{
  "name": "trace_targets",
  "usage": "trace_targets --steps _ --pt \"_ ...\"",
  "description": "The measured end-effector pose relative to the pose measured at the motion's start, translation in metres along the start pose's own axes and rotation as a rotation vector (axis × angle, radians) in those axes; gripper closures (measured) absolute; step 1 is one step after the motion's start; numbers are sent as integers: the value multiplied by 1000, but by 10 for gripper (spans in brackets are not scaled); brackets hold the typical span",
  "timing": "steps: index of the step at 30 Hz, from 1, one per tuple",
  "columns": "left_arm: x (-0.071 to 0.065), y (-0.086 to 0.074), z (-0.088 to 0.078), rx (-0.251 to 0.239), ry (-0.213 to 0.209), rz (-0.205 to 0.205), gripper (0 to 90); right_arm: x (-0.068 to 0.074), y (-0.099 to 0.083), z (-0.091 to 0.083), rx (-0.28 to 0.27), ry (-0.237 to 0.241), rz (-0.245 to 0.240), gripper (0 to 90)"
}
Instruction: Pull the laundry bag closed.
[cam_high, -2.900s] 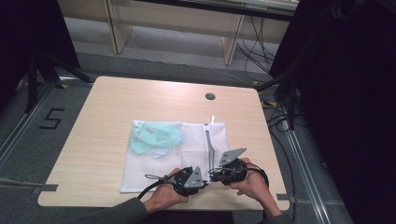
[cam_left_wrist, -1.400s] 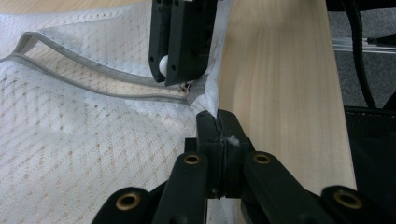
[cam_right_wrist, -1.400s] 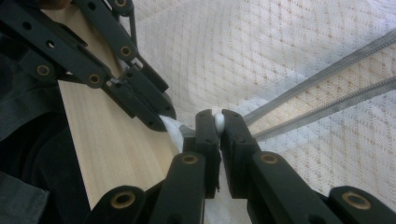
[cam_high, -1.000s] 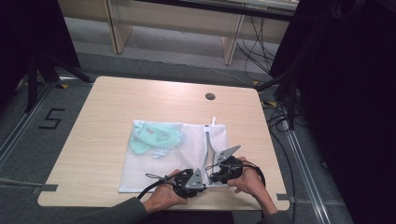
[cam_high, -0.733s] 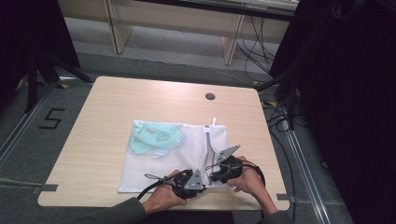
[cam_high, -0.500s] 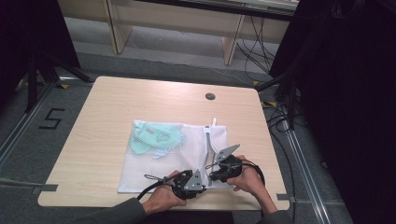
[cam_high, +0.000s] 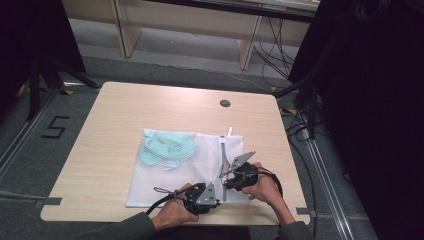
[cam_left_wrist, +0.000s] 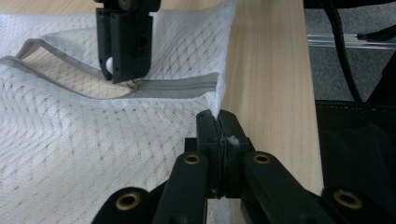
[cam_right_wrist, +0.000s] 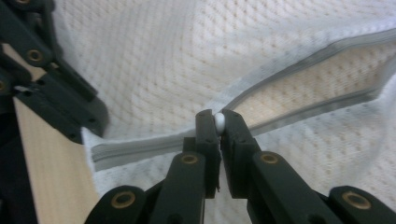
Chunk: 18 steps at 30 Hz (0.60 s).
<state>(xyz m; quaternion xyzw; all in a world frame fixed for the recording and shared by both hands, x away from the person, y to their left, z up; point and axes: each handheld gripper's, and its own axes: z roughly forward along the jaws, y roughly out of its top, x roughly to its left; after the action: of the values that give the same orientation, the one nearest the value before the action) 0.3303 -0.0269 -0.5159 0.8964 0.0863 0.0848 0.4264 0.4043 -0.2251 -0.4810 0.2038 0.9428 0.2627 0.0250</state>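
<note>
Black left gripper (cam_left_wrist: 218, 122): jaws pressed together on the corner of the white mesh laundry bag (cam_left_wrist: 70, 154), right at the closed end of its grey zipper (cam_left_wrist: 175, 87); in the high view it sits at the near tabletop edge, held by the left hand (cam_high: 172, 214).
Right gripper (cam_right_wrist: 219, 122): jaws pinching the small white zipper pull (cam_right_wrist: 219, 122), at the point where the closed zipper stretch meets the open stretch; held by the right hand (cam_high: 265, 186), just beside the left gripper.
Zipper: closed from the bag's corner up to the pull, parted beyond it, so the wood tone of the tabletop shows through the mesh in the gap (cam_right_wrist: 322, 79).
Mesh laundry bag: lying flat on the near-middle of the tabletop (cam_high: 130, 115), its near right corner lifted slightly between the two grippers.
Contents: a pale green garment (cam_high: 165, 150) visible through the mesh in the bag's far left part.
Tabletop: light wood, with a round dark grommet (cam_high: 225, 103) near its far edge.
Surroundings: grey floor with a taped "5" mark (cam_high: 55, 127) to the left and cables (cam_high: 300, 127) to the right.
</note>
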Motion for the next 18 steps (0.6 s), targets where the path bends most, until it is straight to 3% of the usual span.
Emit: trace_targets --steps 3,4,6,7,8,11,12,15,17,18 --pt "0 1 -2 17 -9 24 890 -3 0 1 -7 0 -4 867" --pt "0 0 -2 16 -6 26 890 -3 0 -1 -1 -3 15 867" --pt "1 0 -3 33 -15 39 889 -6 0 1 -8 -3 -6 867" --pt "-1 -1 0 6 -11 10 889 -6 0 1 -10 -7 -11 867" --pt "-1 -2 0 11 -20 13 889 -5 0 0 -1 -10 9 867" --pt "-1 -2 0 11 -26 9 889 -8 3 2 2 -26 -6 867" --pt "-1 -2 -1 11 -27 11 889 -7 3 1 18 -18 19 867" --pt "-2 -2 -2 11 -30 12 889 -9 5 1 25 -20 20 867" --pt "-3 -2 -2 11 -25 15 889 -11 6 3 14 -22 16 867" --pt "-3 -2 -3 12 -24 17 889 -14 6 3 4 -33 -10 867"
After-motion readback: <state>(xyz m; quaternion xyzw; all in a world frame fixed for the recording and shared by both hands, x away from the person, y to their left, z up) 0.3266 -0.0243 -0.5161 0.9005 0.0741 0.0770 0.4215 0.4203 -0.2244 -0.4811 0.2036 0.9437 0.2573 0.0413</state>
